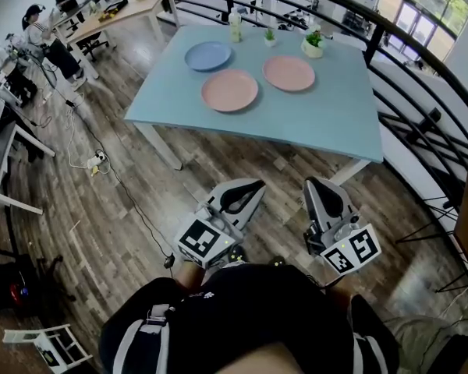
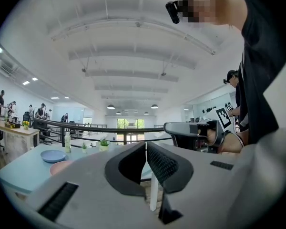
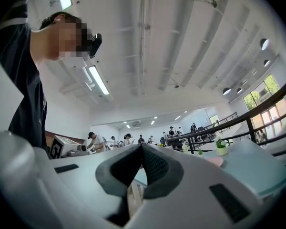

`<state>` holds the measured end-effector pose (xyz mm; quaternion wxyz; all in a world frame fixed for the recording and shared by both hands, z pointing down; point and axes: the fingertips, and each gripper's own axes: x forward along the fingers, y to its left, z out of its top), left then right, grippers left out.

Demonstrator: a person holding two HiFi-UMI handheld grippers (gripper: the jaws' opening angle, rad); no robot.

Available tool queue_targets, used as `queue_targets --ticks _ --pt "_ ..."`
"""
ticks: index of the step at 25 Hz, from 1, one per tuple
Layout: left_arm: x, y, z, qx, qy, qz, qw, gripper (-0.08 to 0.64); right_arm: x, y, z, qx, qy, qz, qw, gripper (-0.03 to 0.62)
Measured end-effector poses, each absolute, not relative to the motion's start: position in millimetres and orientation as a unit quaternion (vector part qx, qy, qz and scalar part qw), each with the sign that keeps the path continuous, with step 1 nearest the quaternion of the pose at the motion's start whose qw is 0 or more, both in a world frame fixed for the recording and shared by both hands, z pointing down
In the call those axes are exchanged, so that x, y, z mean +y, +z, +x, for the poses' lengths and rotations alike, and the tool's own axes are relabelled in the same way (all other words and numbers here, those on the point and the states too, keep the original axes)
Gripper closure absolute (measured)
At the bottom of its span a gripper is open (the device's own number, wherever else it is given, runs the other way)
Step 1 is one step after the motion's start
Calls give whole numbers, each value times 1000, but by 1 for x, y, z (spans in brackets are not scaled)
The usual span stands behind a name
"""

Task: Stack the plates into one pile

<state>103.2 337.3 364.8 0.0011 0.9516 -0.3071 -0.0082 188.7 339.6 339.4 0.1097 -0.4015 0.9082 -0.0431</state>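
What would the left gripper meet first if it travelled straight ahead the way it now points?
Probably the near edge of the blue table, with only floor between it and the left gripper. Whether it would pass just over the tabletop is unclear.

You hold your left tool (image 1: 249,187) and right tool (image 1: 318,184) side by side close in front of you, both pointing forward, jaws closed together.

We find no legible text, brand, number or sign in any view. The only print is the black-and-white square markers (image 1: 203,240) on the cubes of the left tongs (image 1: 253,185) and right tongs (image 1: 318,184); these carry no characters.
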Motion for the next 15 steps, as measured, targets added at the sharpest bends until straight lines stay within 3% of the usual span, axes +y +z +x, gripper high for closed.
queue_targets --ticks 15 --pt "323 375 76 -310 -6 951 -3 540 325 347 171 899 -55 -423 98 591"
